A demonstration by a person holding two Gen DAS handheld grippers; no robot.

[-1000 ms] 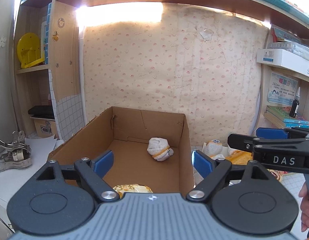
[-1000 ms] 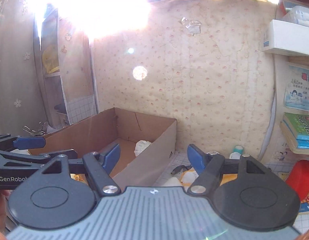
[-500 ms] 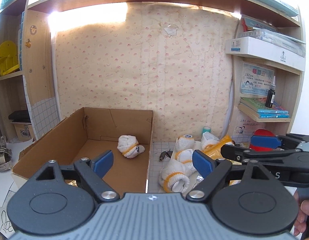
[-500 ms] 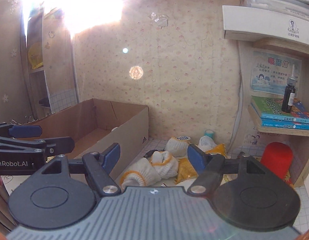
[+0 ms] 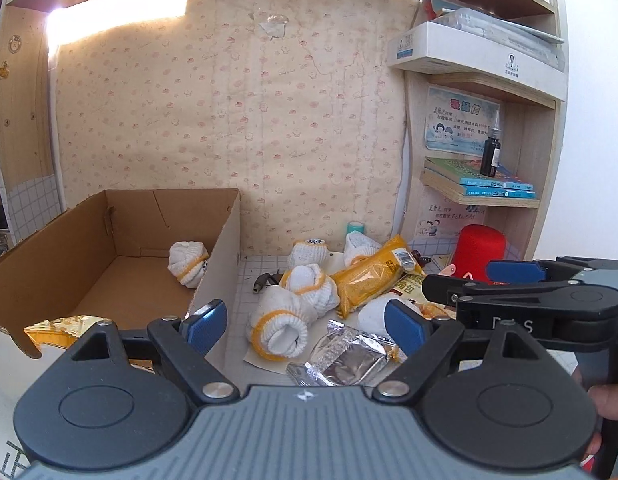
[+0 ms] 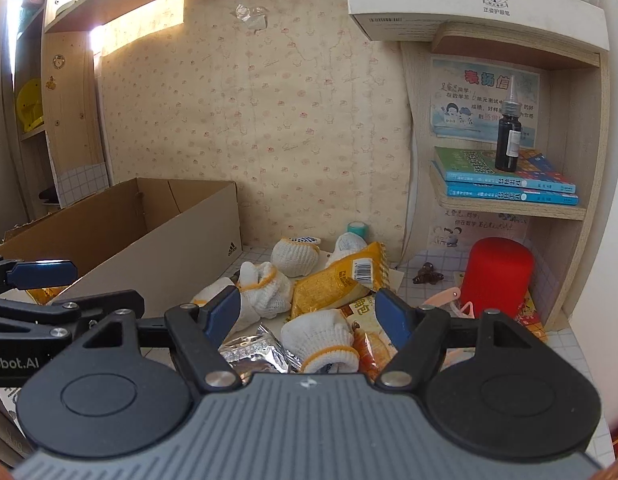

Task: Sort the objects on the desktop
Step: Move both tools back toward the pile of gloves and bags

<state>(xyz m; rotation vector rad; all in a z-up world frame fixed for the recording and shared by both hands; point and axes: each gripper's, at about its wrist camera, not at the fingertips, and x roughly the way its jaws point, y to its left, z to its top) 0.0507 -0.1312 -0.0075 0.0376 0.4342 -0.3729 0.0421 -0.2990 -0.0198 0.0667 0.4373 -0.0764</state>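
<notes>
A cardboard box (image 5: pixel 109 216) stands on the left of the desk with one rolled white glove (image 5: pixel 187 262) and a yellow snack packet (image 5: pixel 65 326) inside. Right of it lies a pile: several rolled white gloves (image 5: pixel 279 326) (image 6: pixel 319 338), a yellow snack bag (image 5: pixel 373 280) (image 6: pixel 337 282) and a silver foil packet (image 5: pixel 341 354) (image 6: pixel 253 354). My left gripper (image 5: pixel 305 326) is open and empty above the pile's near edge. My right gripper (image 6: pixel 307 314) is open and empty above a glove; it also shows in the left wrist view (image 5: pixel 509 284).
A red cylinder (image 6: pixel 501 274) stands at the right under a shelf with blue books (image 6: pixel 505 184) and a dark dropper bottle (image 6: pixel 508 140). A small teal roll (image 6: pixel 358 230) sits by the back wall. A pink clip (image 6: pixel 445 298) and a brown hair clip (image 6: pixel 427 273) lie near the cylinder.
Both grippers have swung right, from facing the box to facing the pile of gloves and packets. Both stay open and empty.
</notes>
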